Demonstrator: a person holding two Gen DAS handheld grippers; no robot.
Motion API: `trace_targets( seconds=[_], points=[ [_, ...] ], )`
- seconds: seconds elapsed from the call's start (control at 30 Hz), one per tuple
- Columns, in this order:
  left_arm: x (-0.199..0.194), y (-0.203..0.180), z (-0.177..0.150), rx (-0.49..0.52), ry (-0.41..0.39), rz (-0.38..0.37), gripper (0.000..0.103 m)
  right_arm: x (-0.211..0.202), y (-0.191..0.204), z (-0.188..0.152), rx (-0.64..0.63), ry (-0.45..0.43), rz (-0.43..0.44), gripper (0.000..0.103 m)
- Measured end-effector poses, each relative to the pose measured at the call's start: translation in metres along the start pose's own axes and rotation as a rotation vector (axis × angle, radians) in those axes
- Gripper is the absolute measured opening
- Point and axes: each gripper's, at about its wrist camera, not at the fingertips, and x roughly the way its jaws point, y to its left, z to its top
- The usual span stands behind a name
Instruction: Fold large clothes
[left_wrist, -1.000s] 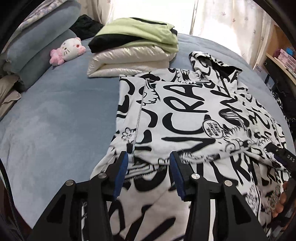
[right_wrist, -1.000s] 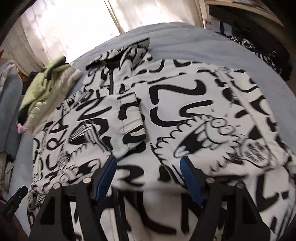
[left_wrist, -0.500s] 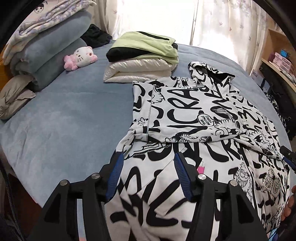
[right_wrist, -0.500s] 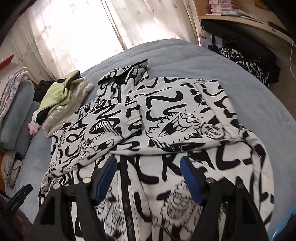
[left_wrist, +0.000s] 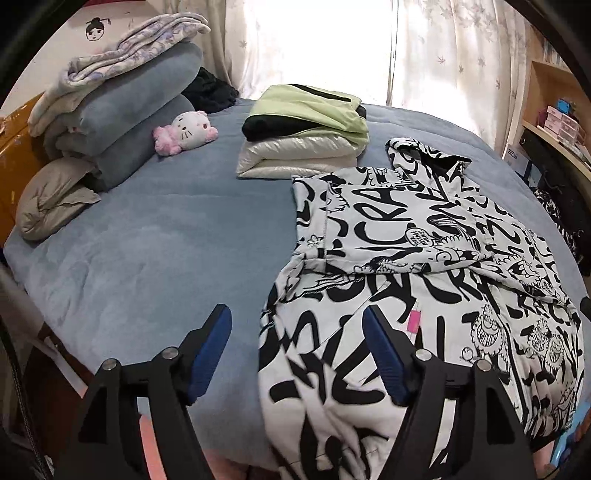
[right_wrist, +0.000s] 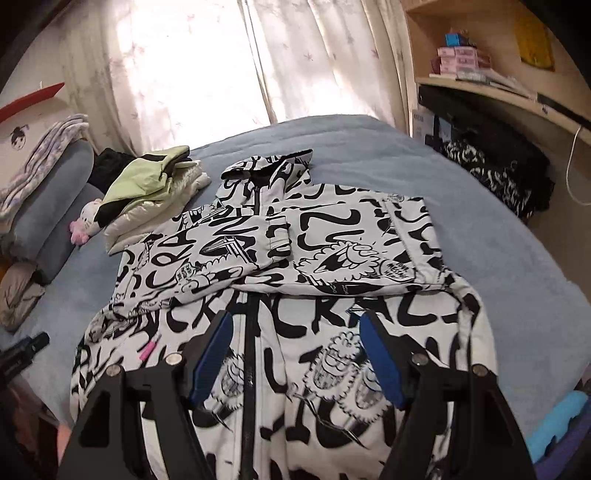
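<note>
A large white hooded jacket with black graffiti print (left_wrist: 413, 295) lies on the blue bed, front up, both sleeves folded across the chest. It also shows in the right wrist view (right_wrist: 295, 266), zip down the middle, hood at the far end. My left gripper (left_wrist: 297, 332) is open and empty, raised above the jacket's lower left edge. My right gripper (right_wrist: 295, 336) is open and empty, raised above the jacket's lower front near the zip.
A stack of folded clothes, green on cream (left_wrist: 306, 136), lies beyond the jacket. A pink and white plush toy (left_wrist: 184, 131) and rolled blankets (left_wrist: 122, 110) sit at the far left. Shelves and dark clothes (right_wrist: 498, 173) stand to the right of the bed (left_wrist: 166, 240).
Both grippers have pulled back and up from the jacket, so more of the bed and room shows. The left gripper has opened wider. The sleeves stay folded across the chest.
</note>
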Motion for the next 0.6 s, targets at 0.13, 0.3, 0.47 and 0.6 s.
trace_targets(
  seconds=[0.13,0.3,0.47,0.6],
  points=[
    [-0.002,0.013,-0.009,-0.012,0.034,-0.031,0.072,-0.011,-0.007,-0.011,-0.024,-0.008,-0.031,0.071],
    [0.007,0.026,-0.026,-0.045,0.110,-0.117,0.075,-0.028,-0.024,-0.021,-0.016,-0.027,-0.053,0.071],
    [0.029,0.038,-0.051,-0.078,0.241,-0.228,0.075,-0.036,-0.050,-0.038,-0.007,0.006,-0.065,0.071],
    [0.046,0.047,-0.075,-0.121,0.316,-0.289,0.075,-0.040,-0.081,-0.064,0.004,0.061,-0.071,0.071]
  ],
)
